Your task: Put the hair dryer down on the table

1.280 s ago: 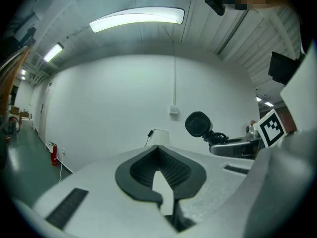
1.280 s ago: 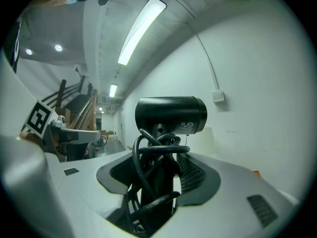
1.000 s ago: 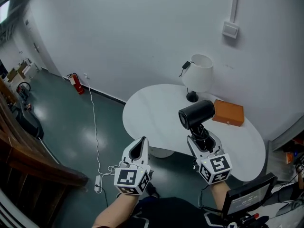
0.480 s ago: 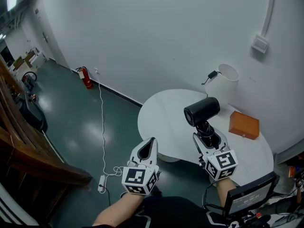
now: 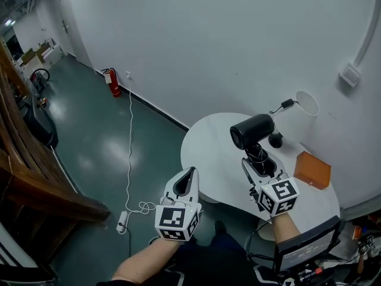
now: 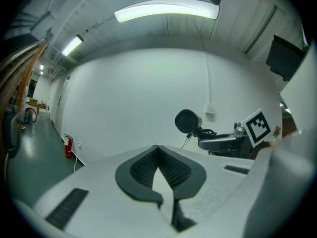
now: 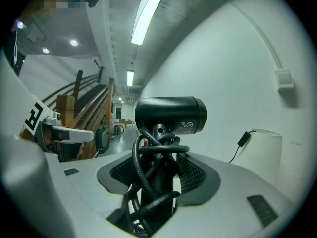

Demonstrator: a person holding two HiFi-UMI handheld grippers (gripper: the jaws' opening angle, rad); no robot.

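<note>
Hair dryer (image 5: 252, 130), black, stands upright in the right gripper (image 5: 257, 159), in the air above the near part of a round white table (image 5: 205, 151). Its barrel lies crosswise on top, with the handle pointing down between the jaws. We have the right jaws pinched on that handle, and the pads press on both the handle and the black cord (image 7: 148, 155) wound around it in loose loops. The left gripper (image 5: 188, 175) hovers off the table's near edge over the dark green floor, well apart from the dryer. Its jaws are pressed together at the tips with nothing between them.

On the far side of the table stand a white lamp (image 5: 302, 119) and an orange box (image 5: 312, 170).

We judge the dryer to be a stiff, smooth plastic shell. It looks top-heavy, since the barrel sits above the grip, so it may try to tip as we lower it. The coiled cord looks springy and makes the hold uneven, so the handle could shift between the pads. The handle seems to us the right place to hold. The bare near stretch of the tabletop looks best for laying the dryer on its side.
</note>
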